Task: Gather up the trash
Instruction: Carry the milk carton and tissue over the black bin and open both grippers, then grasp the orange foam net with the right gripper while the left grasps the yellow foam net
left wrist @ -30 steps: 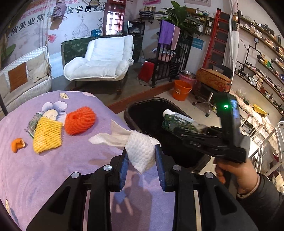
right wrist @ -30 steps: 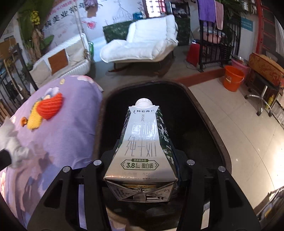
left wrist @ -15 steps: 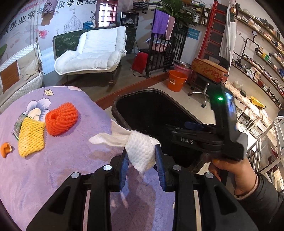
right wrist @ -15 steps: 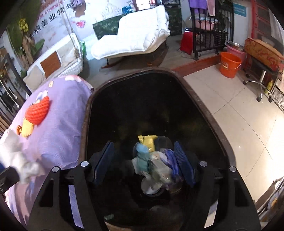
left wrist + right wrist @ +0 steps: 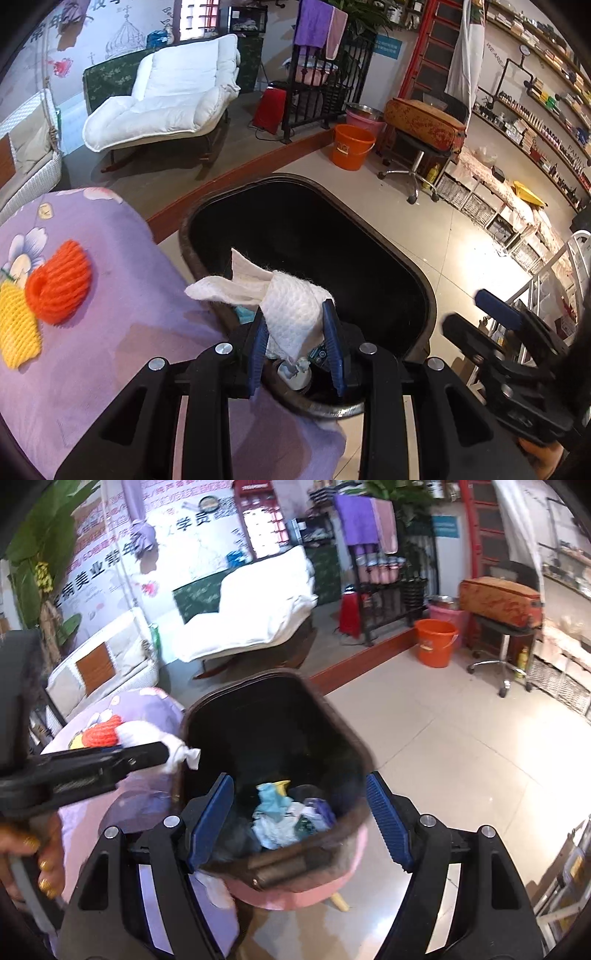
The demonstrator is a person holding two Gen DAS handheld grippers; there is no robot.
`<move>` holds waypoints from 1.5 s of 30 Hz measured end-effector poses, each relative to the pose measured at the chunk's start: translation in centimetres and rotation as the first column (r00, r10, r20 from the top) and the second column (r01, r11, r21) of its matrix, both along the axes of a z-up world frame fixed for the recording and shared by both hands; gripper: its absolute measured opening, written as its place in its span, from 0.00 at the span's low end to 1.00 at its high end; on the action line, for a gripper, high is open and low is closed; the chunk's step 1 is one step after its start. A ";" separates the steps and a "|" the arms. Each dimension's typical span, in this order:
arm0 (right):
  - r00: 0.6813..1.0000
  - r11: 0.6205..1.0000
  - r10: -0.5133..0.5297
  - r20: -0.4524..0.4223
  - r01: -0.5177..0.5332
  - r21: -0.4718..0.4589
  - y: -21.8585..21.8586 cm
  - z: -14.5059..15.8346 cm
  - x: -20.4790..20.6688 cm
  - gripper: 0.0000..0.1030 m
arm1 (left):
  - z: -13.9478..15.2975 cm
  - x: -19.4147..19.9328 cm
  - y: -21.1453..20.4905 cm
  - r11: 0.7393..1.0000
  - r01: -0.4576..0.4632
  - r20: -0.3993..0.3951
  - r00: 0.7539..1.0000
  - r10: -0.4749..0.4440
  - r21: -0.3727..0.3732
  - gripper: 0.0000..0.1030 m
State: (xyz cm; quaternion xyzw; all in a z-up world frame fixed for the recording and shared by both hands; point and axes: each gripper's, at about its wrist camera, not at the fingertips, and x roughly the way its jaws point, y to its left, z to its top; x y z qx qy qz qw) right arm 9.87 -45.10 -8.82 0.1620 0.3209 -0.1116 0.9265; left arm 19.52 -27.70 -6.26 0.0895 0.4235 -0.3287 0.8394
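Here, from left: orange foam net (image 5: 58, 282) lay on purple tablecloth (image 5: 122, 332); our left gripper (image 5: 295, 341) clenched crumpled paper towel (image 5: 291, 310) over black bin's (image 5: 424, 284) rim; our right gripper (image 5: 299, 819) hung empty, jaws opening, above binned trash (image 5: 284, 819).

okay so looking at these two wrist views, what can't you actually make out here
- Bin bottom, left wrist view: mostly black, hidden by the left claw and its paper towel.
- Trash pile, right wrist view: blurred, single items unclear.
- Yellow foam net, left wrist view: cut by the frame edge.
- Shelf bottles, left wrist view: too small.
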 end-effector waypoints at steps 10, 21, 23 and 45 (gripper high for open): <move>0.998 0.998 -0.068 -0.007 0.068 0.012 -2.3 -0.2 -3.0 0.73 | -2.2 1.0 -3.9 0.995 0.055 -0.034 0.998 -0.053 0.082 0.34; 0.993 0.992 -0.118 0.006 0.118 0.032 -3.8 0.0 -3.7 0.79 | -2.5 0.7 -5.1 0.991 0.077 0.003 0.997 -0.078 0.105 0.76; 0.992 0.991 -0.128 0.010 0.128 0.033 -3.8 0.0 -4.0 0.80 | -2.3 0.7 -4.9 0.992 0.078 0.010 0.997 -0.079 0.100 0.78; 0.988 0.987 0.151 0.021 -0.152 0.045 4.3 0.7 1.5 0.83 | 1.2 -3.4 10.2 0.983 -0.185 0.119 0.976 0.182 0.013 0.87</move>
